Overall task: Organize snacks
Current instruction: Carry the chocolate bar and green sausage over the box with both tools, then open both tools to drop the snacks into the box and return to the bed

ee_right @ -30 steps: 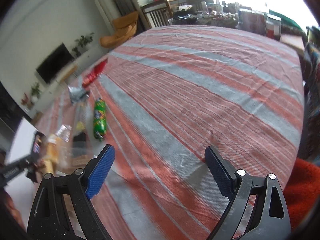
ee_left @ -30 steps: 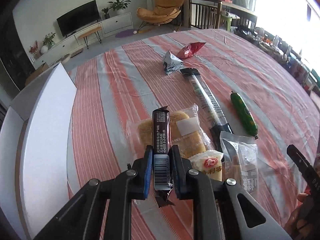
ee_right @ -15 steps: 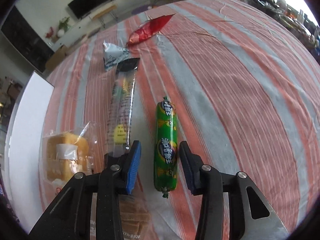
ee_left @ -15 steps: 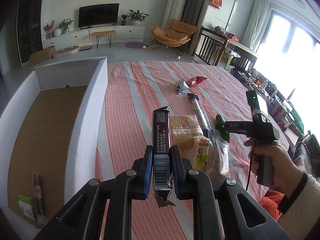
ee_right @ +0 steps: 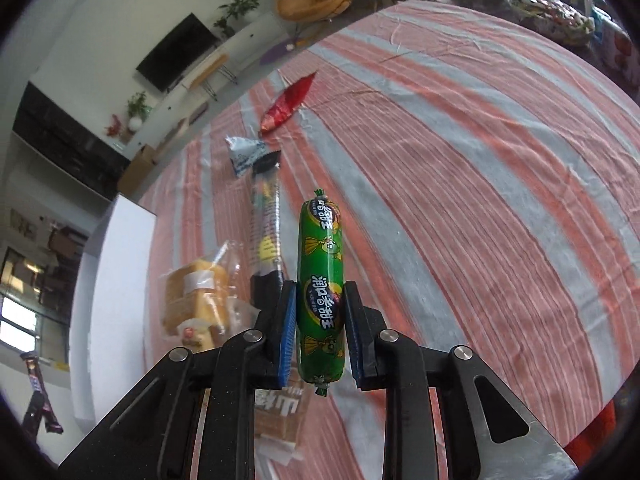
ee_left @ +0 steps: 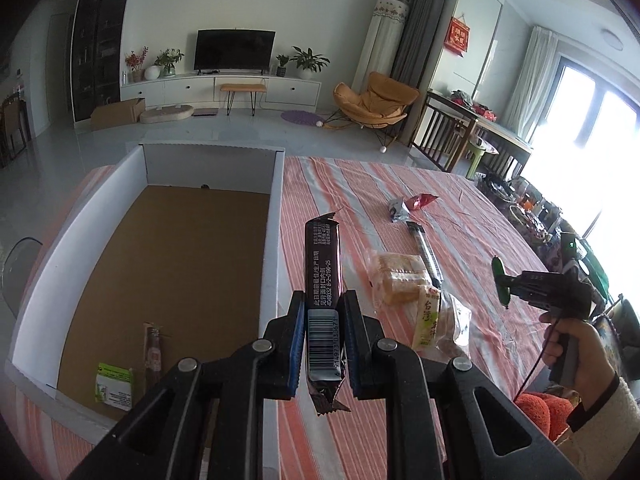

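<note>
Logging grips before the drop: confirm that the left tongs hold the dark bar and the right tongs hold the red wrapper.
Wrong on the right side. The right tongs hold the green sausage, as the right wrist view shows; the red wrapper lies on the tablecloth. The left tongs do hold the dark bar.

Daylight blows out the window (ee_left: pixel 600 152), frames are sharp, and fisheye corners curve and darken.

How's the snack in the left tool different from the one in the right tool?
The left tool grips a flat, dark chocolate bar in a crimped wrapper with a barcode; the right tool, whose jaws have just been closing, grips a round green sausage with knotted ends. The bar hangs beside the white box; the sausage hangs over the striped tablecloth. Both are clamped near their lower ends.
</note>
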A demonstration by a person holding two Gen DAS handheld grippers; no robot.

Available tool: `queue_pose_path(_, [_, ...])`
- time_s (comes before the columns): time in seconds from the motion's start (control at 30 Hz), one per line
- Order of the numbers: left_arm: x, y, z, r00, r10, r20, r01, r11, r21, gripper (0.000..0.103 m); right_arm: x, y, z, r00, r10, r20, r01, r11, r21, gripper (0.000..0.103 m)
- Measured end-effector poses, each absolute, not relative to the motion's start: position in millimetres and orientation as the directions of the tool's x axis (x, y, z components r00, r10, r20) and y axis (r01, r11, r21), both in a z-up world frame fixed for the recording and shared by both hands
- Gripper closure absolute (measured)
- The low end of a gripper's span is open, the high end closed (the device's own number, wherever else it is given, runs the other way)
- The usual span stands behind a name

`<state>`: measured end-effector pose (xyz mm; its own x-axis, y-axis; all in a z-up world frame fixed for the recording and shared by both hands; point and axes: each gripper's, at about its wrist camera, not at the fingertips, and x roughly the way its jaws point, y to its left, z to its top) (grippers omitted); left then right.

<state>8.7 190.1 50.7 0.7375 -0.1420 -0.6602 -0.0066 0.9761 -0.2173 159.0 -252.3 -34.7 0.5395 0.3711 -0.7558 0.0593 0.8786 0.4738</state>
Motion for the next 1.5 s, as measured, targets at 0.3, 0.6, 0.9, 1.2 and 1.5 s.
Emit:
queue_pose_path(0.3, [1,220,62,0.754,-0.067,-0.653,-0.076,0.979,-0.189,0.086,117,-179,38,0.507,0.624,-0.595,-0.168,0.748,0.642,0.080])
queue_pose_path(0.6, [-7,307,43,0.726,0.096,-0.681,-0.253,0.958,-0.136,0.086,94,0,72,0.271,0.831,-0.486,-0.401,0.557,0.727,0.080])
queue_pose_path(0.9, [-13,362,-6,0.661,0.217,-0.719,-0.397,0.913,-0.090,0.086,92,111,15,0.132,0.815,-0.564,-0.443,0.557,0.702,0.079])
queue_pose_path(1.2, [-1,340,-18,0.694,0.239,-0.679,-0.397,0.914,-0.085,0.011,103,70,11,0.338,0.680,-0.651,-0.426,0.727,0.538,0.037])
queue_pose_path(1.5, [12,256,5,0.784,0.108,-0.611,-0.232,0.965,-0.126,0.010,85,-59,11,0.695,0.337,-0.635,-0.243,0.942,0.233,0.031])
